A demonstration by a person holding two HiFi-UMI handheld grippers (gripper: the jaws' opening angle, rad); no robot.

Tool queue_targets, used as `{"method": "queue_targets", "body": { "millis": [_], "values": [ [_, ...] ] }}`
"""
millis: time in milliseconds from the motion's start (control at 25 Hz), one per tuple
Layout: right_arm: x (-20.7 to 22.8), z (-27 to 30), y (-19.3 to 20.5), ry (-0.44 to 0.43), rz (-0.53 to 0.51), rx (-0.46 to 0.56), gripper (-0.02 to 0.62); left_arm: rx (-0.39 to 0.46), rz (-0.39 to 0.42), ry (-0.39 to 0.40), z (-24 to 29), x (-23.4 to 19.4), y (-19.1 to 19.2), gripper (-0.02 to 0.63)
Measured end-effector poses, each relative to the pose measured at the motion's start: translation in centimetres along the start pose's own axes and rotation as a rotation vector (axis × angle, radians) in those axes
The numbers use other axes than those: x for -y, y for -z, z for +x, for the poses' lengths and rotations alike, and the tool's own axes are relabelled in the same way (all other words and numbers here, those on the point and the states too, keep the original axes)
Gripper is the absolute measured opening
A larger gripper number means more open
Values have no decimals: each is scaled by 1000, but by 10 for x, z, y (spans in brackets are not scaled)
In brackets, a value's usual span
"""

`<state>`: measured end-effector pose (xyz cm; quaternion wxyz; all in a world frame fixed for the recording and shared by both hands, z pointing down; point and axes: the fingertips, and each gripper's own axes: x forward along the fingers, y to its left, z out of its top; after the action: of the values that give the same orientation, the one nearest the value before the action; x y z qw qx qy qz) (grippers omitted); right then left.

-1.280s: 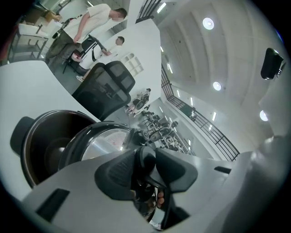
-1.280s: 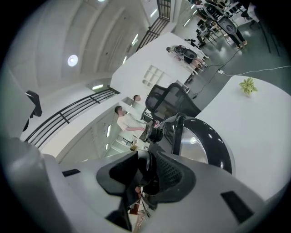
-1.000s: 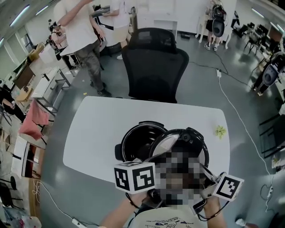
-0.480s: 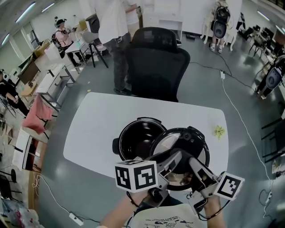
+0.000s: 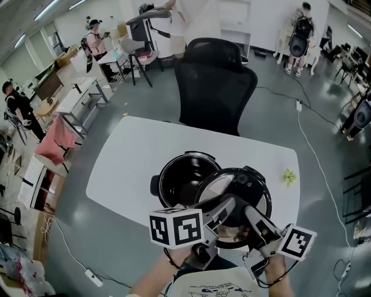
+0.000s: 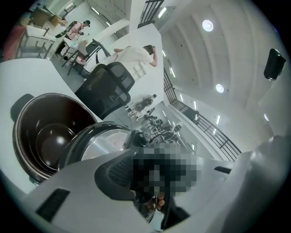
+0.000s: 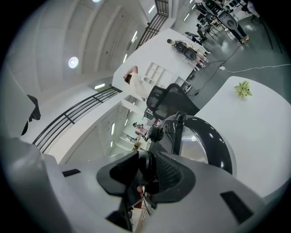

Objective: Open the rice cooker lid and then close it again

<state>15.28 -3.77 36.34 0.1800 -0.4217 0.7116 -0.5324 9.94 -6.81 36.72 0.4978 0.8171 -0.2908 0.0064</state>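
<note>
The bystander [image 5: 197,14] has stepped from left of the chair [image 5: 214,87] to behind it. The left gripper [image 5: 227,207] and right gripper [image 5: 250,216] both clamp the tilted lid [image 5: 235,191], near-right of the open pot [image 5: 182,180]. Open table [image 5: 133,156] stretches left, and a green scrap [image 5: 288,176] lies right.

The rice cooker [image 5: 181,184] stands on the table [image 5: 132,168], its lid [image 5: 246,181] tilted up at right, chair [image 5: 214,93] behind.

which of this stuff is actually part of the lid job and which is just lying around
Job:
- cooker
- its raised lid
- left gripper and right gripper, both on the lid's near edge

Lying about:
- green scrap on the table
- chair behind the table
</note>
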Motion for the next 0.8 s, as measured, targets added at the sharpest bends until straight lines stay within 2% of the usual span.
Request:
{"method": "queue_targets", "body": {
  "millis": [400, 800],
  "values": [
    [-5, 8, 12, -41, -1, -66, 127, 52, -9, -42, -16, -7, -1, 155],
    [-19, 57, 25, -66, 2, -122, 126, 95, -30, -78, -39, -39, -34, 155]
  ]
}}
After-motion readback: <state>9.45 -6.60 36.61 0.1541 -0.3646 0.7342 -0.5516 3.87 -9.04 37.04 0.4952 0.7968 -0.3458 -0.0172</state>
